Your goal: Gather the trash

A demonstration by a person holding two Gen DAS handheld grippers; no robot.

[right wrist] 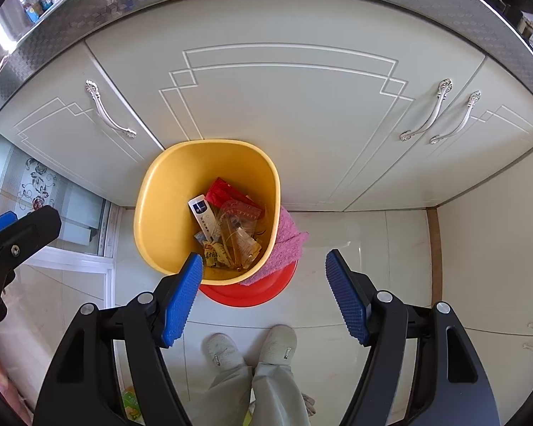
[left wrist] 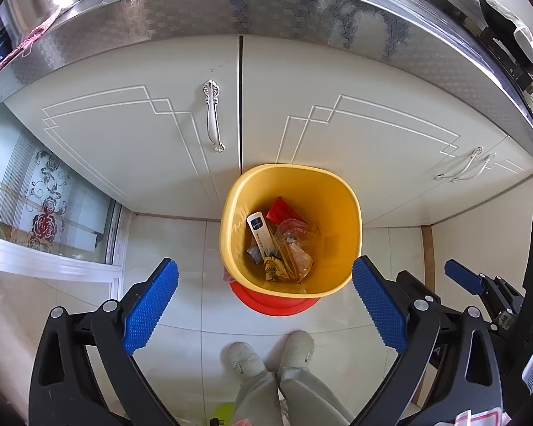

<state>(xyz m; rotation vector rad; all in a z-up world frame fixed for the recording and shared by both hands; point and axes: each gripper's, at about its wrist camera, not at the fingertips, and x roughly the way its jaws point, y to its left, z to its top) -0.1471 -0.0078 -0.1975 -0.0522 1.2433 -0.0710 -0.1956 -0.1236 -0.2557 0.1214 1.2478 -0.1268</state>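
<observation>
- My left tongs hang over the floor, pointing steeply down, pads spread wide with nothing between them.
- My right tongs point down the same way, pads apart and empty; the left pad overlaps the near rim of the bin in view, but I cannot tell if it touches.
- The yellow bin stands on the tiled floor just in front of the cabinet doors.
- Inside it the trash lies in a heap: a white box, a red packet, clear plastic wrap and yellow printed wrappers.
- A red basin sits under the bin's near edge, and a pink cloth hangs against the bin's right side.
- The person's two pale shoes stand on the floor just behind the basin.
- From the left view, my right tongs show at the right edge.
</observation>
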